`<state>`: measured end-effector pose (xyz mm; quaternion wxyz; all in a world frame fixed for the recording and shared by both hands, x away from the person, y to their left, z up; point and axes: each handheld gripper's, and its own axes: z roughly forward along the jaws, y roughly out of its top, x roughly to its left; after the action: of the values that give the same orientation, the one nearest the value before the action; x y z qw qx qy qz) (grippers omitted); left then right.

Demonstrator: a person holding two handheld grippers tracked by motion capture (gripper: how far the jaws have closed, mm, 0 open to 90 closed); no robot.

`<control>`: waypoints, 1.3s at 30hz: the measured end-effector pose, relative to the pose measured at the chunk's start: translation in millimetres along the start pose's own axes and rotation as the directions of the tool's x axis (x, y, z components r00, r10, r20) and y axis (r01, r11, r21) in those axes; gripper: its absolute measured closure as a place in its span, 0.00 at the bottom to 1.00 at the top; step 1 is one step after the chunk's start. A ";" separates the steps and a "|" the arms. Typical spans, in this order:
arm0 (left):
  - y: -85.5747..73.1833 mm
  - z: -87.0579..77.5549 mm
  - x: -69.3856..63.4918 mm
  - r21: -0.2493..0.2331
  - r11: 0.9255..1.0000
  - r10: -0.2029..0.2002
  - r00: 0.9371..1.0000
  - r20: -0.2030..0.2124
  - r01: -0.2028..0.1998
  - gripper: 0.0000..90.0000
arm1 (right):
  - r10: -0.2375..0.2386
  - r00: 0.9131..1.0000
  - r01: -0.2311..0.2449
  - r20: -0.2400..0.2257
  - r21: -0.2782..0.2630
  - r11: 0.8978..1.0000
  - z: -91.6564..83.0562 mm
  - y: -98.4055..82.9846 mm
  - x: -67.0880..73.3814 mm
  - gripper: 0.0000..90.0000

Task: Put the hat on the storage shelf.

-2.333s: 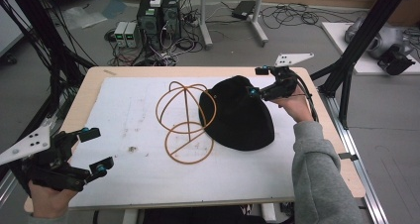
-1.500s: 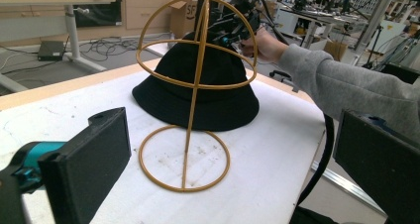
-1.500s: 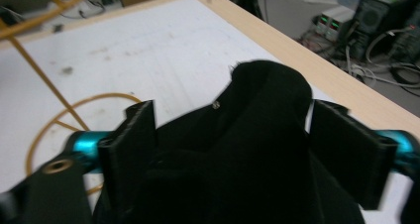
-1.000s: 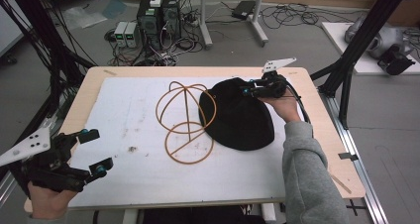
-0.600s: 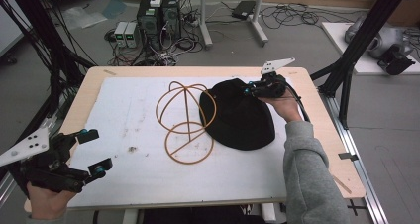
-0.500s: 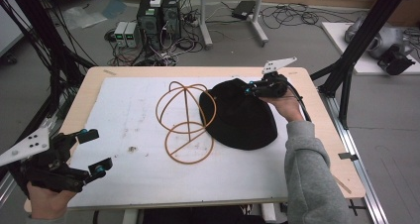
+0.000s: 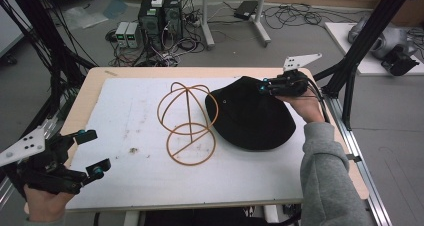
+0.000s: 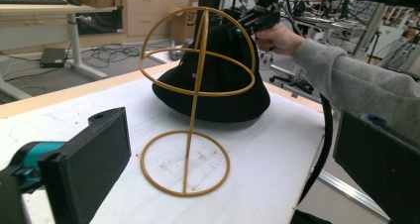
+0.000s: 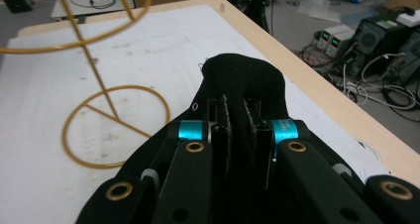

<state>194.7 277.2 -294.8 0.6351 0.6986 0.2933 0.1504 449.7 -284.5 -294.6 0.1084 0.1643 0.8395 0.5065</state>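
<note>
High view: black hat [image 7: 247,116] lying on the white-topped counter [image 7: 125,111], right of centre, just beside a gold wire hat stand [image 7: 187,121]. Right tool [image 7: 266,86] at the hat's far edge. Left tool [image 7: 92,153] spread, at the near left corner, well apart from both.

Left gripper view: stand [image 8: 195,100] upright; hat [image 8: 218,80] behind it; own jaws wide apart.

Right gripper view: right tool [image 9: 236,125] pinching a fold of hat [image 9: 242,80] fabric.

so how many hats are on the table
1: a black hat on the white mat's right half, beside the wire hat stand, its far edge pinched by the right hand-held gripper. None hidden, as far as visible.
</note>
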 end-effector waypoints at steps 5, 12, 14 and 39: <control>0.3 2.6 0.1 0.004 1.000 0.001 1.000 0.006 -0.001 0.02 | -0.036 0.999 0.036 -0.021 0.015 0.999 -19.3 13.2 9.9 0.94; 2.0 0.9 0.4 -0.005 1.000 0.005 1.000 0.002 -0.005 0.02 | -0.069 0.997 0.070 -0.017 0.023 0.997 -46.9 27.8 18.9 0.94; 2.0 0.4 0.5 -0.009 1.000 0.001 1.000 0.002 -0.001 0.02 | -0.068 0.998 0.068 -0.012 0.008 0.998 -57.4 32.3 20.7 0.94; 3.3 -0.1 2.0 -0.021 1.000 -0.007 1.000 0.009 0.007 0.02 | -0.139 0.990 0.141 0.026 -0.085 0.986 -146.4 94.9 48.5 0.94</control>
<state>196.9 278.4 -291.9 0.6442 0.6915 0.2912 0.1482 369.7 -343.9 -143.4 0.1590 0.1051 0.8252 0.5317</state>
